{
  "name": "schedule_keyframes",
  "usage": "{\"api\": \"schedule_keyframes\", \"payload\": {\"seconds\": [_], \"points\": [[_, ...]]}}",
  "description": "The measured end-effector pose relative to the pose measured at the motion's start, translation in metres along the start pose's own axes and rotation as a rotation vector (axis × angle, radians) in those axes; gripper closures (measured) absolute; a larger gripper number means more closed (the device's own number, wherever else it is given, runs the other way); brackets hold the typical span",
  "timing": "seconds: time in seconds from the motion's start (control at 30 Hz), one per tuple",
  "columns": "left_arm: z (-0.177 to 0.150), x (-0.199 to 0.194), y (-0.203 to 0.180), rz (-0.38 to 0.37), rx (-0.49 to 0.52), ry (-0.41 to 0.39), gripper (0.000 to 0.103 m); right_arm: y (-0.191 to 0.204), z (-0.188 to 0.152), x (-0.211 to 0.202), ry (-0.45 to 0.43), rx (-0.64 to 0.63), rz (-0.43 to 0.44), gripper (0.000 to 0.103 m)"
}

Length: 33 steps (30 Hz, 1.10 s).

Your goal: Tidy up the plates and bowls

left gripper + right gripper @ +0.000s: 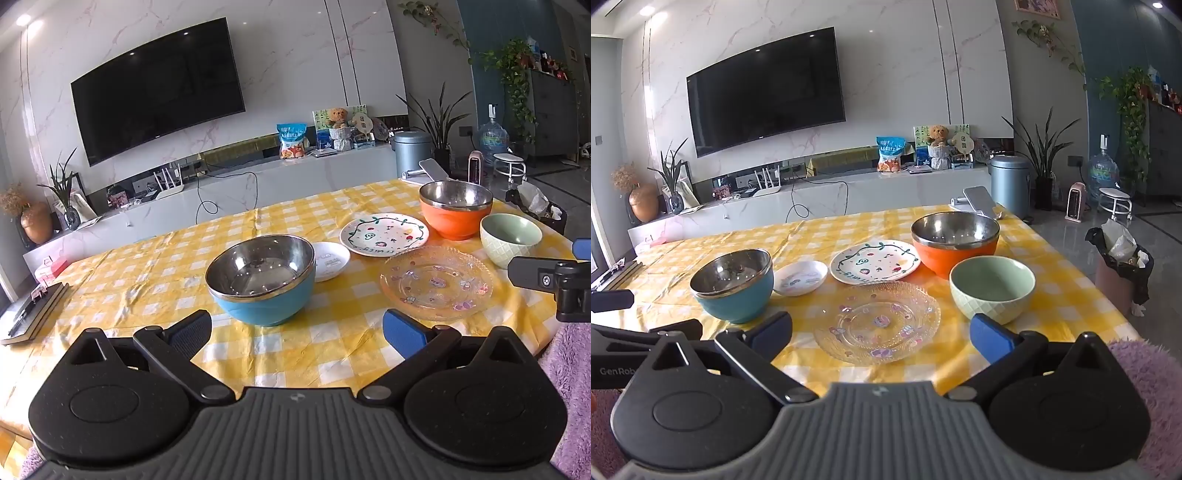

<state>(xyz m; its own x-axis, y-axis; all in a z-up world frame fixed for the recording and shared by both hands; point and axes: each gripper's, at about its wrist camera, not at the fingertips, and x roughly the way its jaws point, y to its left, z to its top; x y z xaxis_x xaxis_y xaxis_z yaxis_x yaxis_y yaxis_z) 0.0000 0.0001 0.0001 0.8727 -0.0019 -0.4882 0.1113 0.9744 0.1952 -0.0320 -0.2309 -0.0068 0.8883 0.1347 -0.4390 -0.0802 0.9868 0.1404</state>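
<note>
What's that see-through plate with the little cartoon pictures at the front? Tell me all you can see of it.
The clear glass plate is round and shallow, with a ribbed, scalloped rim and small pink and purple cartoon figures scattered over it. It lies flat and empty on the yellow checked tablecloth, nearest the front edge, between the blue steel-lined bowl and the pale green bowl. Nothing touches it.
</note>
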Motion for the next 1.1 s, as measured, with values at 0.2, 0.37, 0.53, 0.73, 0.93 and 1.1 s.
{"api": "schedule_keyframes", "payload": {"seconds": [0.2,0.37,0.53,0.73,0.93,1.1], "points": [[-0.0001,-0.0007,0.0013,0.000,-0.001,0.001,0.000,-0.0001,-0.0001,0.0009,0.003,0.000,0.000,0.003],[-0.0002,0.0000,0.0000,0.002,0.004,0.002,0.000,0.0007,-0.0001,-0.0001,0.005,-0.001,0.000,0.003],[-0.0002,0.0001,0.0001,0.003,0.005,0.003,0.000,0.0002,-0.0005,0.0023,0.010,-0.001,-0.002,0.003],[-0.0001,0.0001,0.0000,0.002,0.006,0.004,0.000,0.0006,-0.0002,0.0027,0.014,-0.001,-0.003,0.003],[-0.0001,0.0002,0.0001,0.001,0.006,0.005,0.000,0.0005,0.0001,0.0030,0.017,0.000,-0.003,0.003],[0.0000,0.0003,0.0000,0.002,0.006,0.006,0.000,0.0005,0.0002,0.0035,0.017,0.000,-0.004,0.003]]}}
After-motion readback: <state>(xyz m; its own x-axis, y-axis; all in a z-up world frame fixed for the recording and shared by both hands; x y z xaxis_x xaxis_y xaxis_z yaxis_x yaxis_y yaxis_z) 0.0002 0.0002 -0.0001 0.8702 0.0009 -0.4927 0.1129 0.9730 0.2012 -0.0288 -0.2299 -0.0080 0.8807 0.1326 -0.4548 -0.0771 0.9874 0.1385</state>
